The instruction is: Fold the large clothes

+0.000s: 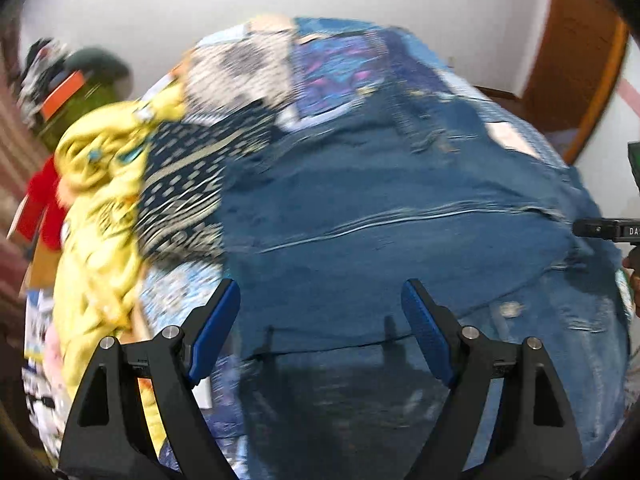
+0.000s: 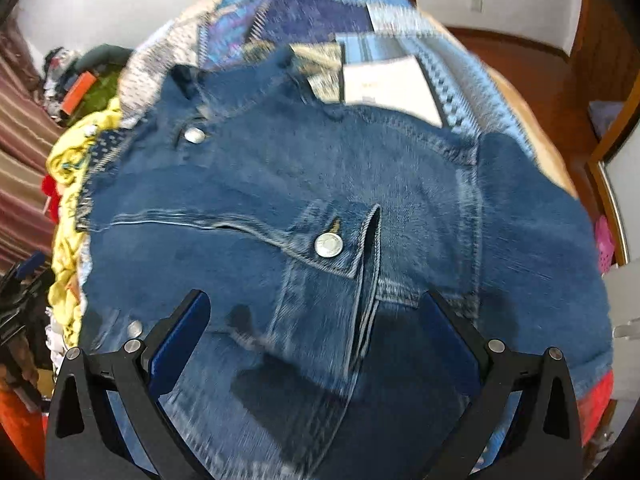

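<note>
A denim jacket (image 2: 328, 208) lies spread across a patchwork bedspread (image 2: 304, 12), filling the centre of both wrist views, its collar toward the upper left of the right view and a pocket flap with a metal button (image 2: 329, 245) near the middle. The left tongs (image 1: 320, 320) hover wide open at the bottom of the left frame, blue pads (image 1: 214, 332) apart and holding nothing, with denim showing between them. The right tongs (image 2: 314, 344) are likewise wide open and empty at the bottom of the right frame, poised over the jacket's lower front. A heap of yellow cloth (image 1: 100, 216) and a dark patterned cloth (image 1: 180, 192) sit at the left of the left frame, just beside the jacket's edge. Both frames are motion-blurred, so fine seams are hard to read. The fold appears not yet begun, the jacket seemingly laid flat. Doing this step well would likely mean each pair of tongs closing on a single hem or side edge rather than a bunched layer, at matching points across the garment, then lifting together so the thick denim folds along a straight line; stiff seams and the loose flap could drag or buckle, and the yellow cloth risks being caught on the left side.
</note>
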Motion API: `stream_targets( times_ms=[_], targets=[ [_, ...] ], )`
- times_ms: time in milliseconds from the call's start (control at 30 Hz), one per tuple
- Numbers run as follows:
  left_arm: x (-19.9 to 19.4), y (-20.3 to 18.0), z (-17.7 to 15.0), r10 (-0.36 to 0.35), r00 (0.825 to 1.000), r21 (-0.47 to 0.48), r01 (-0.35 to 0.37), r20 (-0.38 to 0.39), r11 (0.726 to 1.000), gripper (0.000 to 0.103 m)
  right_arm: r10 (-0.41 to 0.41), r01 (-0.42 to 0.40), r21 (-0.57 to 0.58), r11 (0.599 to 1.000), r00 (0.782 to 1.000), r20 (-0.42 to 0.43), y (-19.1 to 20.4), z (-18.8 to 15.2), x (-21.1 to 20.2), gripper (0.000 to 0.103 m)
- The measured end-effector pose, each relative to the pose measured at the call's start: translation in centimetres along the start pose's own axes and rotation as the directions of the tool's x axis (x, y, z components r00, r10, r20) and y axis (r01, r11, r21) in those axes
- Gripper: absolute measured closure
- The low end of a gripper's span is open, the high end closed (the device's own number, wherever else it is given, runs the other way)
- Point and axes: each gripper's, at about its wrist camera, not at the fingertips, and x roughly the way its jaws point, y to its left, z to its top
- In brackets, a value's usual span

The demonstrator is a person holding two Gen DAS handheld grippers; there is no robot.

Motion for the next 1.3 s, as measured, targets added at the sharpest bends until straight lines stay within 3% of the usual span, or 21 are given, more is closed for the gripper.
stream_targets(
  times_ms=[133,233,333,400,467,600,833,967,1167,1300],
  targets=[
    [1.2,2.5,-1.2,0.019,1.0,-0.054,-0.02,-0.024,0.998,0.021,-0.018,0.019,0.01,1.0,0.998,-0.058,-0.3,0.3,2.4,0.0],
    [2.1,3.3,-1.8,0.024,0.999,-0.081,-0.028,-0.048,0.996,0.021,-0.026,0.026,-0.018,0.999,0.999,-0.022,0.1,0.0,2.5,0.003],
    [2.9,3.4,-2.3,0.037,0.997,-0.083,-0.042,-0.063,0.996,0.021,-0.051,0.051,-0.057,0.997,0.999,0.0,0.7,-0.4,2.7,0.022],
    [3.2,3.5,-2.5,0.03,0.997,-0.089,-0.036,-0.068,0.995,0.021,-0.036,0.036,-0.083,0.996,0.999,0.007,0.9,-0.2,2.7,0.047],
    [3.4,3.4,-2.5,0.021,0.997,-0.092,-0.027,-0.07,0.995,0.021,-0.055,0.056,-0.103,0.993,0.998,0.014,1.2,-0.2,2.4,0.062],
    [4.2,3.4,-2.5,0.035,0.995,-0.089,-0.042,-0.089,0.995,0.021,-0.052,0.058,-0.134,0.989,0.997,0.049,1.1,0.2,1.5,0.074],
    [4.3,4.3,-2.8,0.012,0.995,-0.15,-0.027,-0.103,0.988,0.021,-0.043,0.081,-0.21,0.974,0.982,0.183,1.7,0.6,-3.2,0.077],
    [4.5,4.0,-2.7,0.008,0.994,-0.145,-0.024,-0.106,0.989,0.021,-0.079,0.133,-0.224,0.965,0.969,0.235,1.8,1.1,-4.4,0.077],
    [6.3,3.2,-3.4,0.01,0.99,-0.126,-0.028,-0.141,0.992,0.02,-0.141,0.178,-0.221,0.959,0.974,0.175,1.2,0.8,-1.6,0.076],
    [6.8,3.6,-3.7,0.004,0.99,-0.162,-0.028,-0.143,0.986,0.014,-0.182,0.213,-0.231,0.949,0.972,0.15,1.0,0.0,0.0,0.075]
  ],
)
